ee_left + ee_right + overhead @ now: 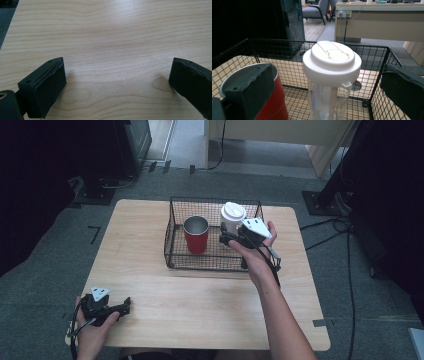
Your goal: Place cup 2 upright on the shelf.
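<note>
- The clear tumbler [331, 100] with the white lid [332, 61] stands upright inside the wire basket [172, 232], just beside the red cup [196, 235].
- The right gripper [231, 237] is wide open, one jaw on each side of the tumbler and not touching it.
- It looks light, stiff and rather slippery; I would take it on the body below the lid.
- The left gripper [120, 307] rests open on the table [210, 300], well apart from the basket.

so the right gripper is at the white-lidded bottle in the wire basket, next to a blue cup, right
Not quite: the cup is red, not blue, as the high view shows. The rest holds: the right gripper is at the white-lidded bottle in the wire basket.
</note>
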### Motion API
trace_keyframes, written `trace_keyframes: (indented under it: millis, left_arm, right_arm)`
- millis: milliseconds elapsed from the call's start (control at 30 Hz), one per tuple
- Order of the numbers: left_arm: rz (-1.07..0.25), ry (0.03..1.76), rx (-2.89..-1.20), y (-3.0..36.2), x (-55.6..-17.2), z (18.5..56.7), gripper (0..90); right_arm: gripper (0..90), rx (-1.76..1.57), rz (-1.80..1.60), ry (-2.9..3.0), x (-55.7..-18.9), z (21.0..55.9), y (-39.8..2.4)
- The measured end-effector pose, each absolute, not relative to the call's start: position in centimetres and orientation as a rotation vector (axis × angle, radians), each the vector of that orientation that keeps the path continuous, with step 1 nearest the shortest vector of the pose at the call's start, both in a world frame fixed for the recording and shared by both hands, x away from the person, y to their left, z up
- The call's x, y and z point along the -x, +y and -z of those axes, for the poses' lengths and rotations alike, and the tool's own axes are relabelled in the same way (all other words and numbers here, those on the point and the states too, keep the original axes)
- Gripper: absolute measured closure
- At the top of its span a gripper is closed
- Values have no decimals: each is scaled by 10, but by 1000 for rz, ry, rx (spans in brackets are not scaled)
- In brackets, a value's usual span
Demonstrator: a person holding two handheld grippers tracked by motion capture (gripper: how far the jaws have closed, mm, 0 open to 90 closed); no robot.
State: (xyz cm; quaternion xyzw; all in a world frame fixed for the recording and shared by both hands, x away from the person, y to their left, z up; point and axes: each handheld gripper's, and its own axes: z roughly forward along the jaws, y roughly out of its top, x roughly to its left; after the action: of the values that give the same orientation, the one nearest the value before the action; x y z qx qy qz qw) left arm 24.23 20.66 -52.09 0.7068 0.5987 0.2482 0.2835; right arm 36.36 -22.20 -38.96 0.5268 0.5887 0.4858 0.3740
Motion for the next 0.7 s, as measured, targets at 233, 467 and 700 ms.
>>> trace_keyframes:
  millis: [233, 467, 700]
  left_arm:
    - [-665, 1603, -1891, 207, -242, 521, 16]
    - [-665, 1602, -1891, 207, -242, 521, 16]
    - [-665, 1603, -1890, 207, -242, 521, 16]
  right_arm:
    - [0, -1324, -1257, 1514, -345, 389, -230]
    - [0, -1309, -1267, 1530, -327, 391, -241]
    - [0, -1314, -1253, 1549, -310, 400, -252]
